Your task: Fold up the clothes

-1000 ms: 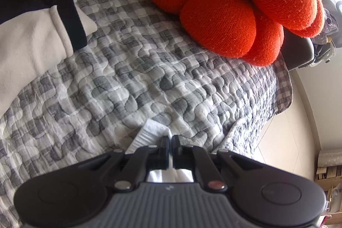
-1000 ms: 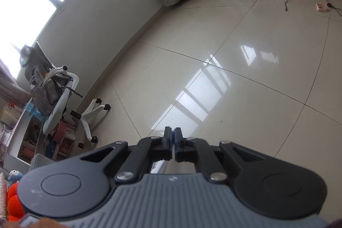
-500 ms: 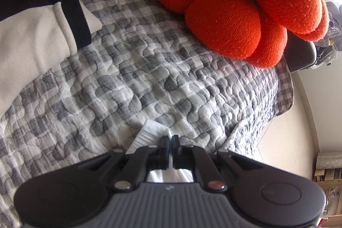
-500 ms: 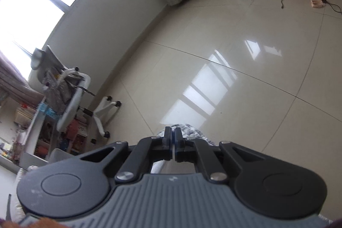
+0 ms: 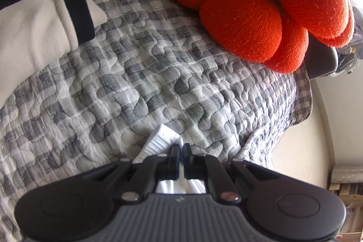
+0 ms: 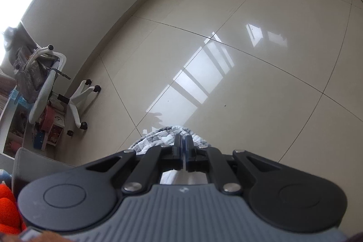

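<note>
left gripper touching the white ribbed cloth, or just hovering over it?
Touching. Left wrist view: the left gripper is shut on the white ribbed cloth, which runs between the pinched fingers and reappears behind them.

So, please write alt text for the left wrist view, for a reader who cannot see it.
The left tool, shut on a white ribbed cloth, is over a grey checked quilt. An orange cushion lies at the far right of the quilt, and a cream and black garment at the far left.
</note>
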`<state>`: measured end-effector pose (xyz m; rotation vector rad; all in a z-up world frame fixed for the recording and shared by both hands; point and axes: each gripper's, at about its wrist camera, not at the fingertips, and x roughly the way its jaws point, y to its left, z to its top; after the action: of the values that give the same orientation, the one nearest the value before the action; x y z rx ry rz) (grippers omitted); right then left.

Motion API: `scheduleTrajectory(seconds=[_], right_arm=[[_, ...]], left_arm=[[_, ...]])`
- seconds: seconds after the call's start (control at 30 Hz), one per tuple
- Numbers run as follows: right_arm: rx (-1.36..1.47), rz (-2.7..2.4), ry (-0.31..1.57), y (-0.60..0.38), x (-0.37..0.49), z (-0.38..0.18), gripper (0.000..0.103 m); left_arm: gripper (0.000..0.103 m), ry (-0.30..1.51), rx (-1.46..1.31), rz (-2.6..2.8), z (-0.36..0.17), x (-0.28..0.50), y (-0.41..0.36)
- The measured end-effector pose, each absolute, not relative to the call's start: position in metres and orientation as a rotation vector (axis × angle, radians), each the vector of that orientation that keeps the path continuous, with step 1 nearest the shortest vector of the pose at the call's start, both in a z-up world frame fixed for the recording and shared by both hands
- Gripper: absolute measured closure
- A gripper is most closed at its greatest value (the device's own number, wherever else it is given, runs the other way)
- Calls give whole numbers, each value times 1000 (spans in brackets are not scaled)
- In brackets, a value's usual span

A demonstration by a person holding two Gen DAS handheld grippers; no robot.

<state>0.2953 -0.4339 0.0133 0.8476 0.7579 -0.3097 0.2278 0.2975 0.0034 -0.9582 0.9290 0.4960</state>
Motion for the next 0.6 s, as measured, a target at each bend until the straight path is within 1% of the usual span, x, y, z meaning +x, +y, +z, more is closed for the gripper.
scheduleTrajectory(seconds=[0.03, 0.1, 0.13, 0.2, 0.23, 0.27, 0.3, 0.33, 0.37, 0.4, 0.43, 0.5, 0.57, 0.6], right_arm=[[851, -313, 747, -436, 294, 14, 94], [859, -321, 730, -439, 291, 16, 92], [847, -320, 723, -438, 289, 19, 91], [808, -317, 709, -435, 283, 26, 87], [789, -316, 701, -433, 280, 29, 87], [700, -262, 680, -423, 275, 38, 87], [586, -189, 653, -410, 269, 47, 87], [473, -99, 634, -392, 264, 54, 81], [360, -3, 617, -372, 259, 60, 67], [247, 93, 597, -351, 254, 66, 61], [110, 203, 574, -327, 247, 69, 58], [-134, 345, 515, -285, 230, 66, 58], [-228, 421, 505, -265, 224, 58, 58], [-264, 455, 503, -256, 222, 53, 58]], left_arm=[[99, 929, -959, 490, 4, 227, 298], [98, 928, -959, 475, 5, 225, 298], [94, 926, -966, 458, 6, 224, 299], [81, 920, -980, 421, 9, 221, 300], [70, 917, -987, 405, 10, 220, 301], [61, 914, -993, 389, 11, 219, 302], [57, 911, -1000, 373, 13, 218, 303], [51, 908, -1006, 357, 14, 217, 304], [50, 909, -1014, 358, 14, 216, 305], [50, 910, -1021, 360, 15, 215, 307], [49, 911, -1029, 363, 15, 214, 308], [47, 915, -1043, 388, 16, 208, 311], [40, 915, -1046, 423, 19, 202, 316], [38, 915, -1043, 433, 21, 199, 318]])
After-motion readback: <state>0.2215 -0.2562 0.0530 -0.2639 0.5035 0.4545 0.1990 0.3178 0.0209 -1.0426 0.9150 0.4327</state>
